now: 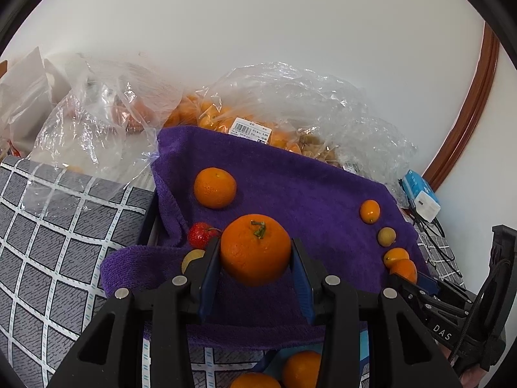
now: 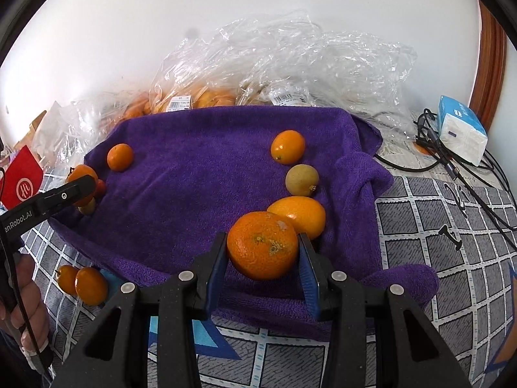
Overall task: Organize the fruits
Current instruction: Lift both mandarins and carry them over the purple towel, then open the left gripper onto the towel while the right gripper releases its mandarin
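Note:
My left gripper is shut on a stemmed orange, held just above the near left part of a purple towel. A strawberry and a pale round fruit lie beside its left finger. A second orange rests farther back on the towel. My right gripper is shut on another orange over the towel's near right part. Close behind it lie a kumquat, a brownish round fruit and a further kumquat.
Crumpled clear plastic bags of fruit stand behind the towel against the wall. Two kumquats lie on the grey checked tablecloth at the near left. A tissue pack and black cables are at the right. A hand grips the left tool.

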`<state>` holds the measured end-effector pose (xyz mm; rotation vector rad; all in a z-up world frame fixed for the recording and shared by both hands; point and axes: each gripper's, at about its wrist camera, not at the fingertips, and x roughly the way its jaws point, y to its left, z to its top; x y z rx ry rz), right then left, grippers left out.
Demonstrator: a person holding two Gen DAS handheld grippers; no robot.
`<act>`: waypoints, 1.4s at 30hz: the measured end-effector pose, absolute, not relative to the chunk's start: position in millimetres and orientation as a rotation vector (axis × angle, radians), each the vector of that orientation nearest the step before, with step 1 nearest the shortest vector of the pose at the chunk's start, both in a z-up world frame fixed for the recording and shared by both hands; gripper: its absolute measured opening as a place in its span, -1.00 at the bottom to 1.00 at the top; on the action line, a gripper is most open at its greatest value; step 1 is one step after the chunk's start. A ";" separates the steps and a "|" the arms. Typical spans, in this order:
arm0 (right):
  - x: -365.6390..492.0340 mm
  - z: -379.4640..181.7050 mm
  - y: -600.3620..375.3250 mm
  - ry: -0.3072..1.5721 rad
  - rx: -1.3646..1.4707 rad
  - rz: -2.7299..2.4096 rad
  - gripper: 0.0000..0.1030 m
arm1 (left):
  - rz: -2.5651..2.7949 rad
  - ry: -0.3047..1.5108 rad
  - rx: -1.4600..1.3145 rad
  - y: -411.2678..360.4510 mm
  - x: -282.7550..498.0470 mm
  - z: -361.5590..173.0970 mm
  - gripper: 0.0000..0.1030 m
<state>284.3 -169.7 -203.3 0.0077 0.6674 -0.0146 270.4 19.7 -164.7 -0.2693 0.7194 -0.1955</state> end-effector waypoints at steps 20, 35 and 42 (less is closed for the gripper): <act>276.3 -192.3 -182.4 0.618 0.071 -0.027 -0.17 | -0.163 0.760 -0.136 1.8 272.7 -170.1 -0.23; 273.9 -191.3 -184.1 0.609 0.075 -0.039 -0.15 | -0.137 0.765 -0.108 -1.9 274.2 -171.1 -0.23; 268.2 -187.2 -187.4 0.588 0.089 -0.054 -0.14 | -0.159 0.728 -0.148 3.3 268.1 -163.7 -0.16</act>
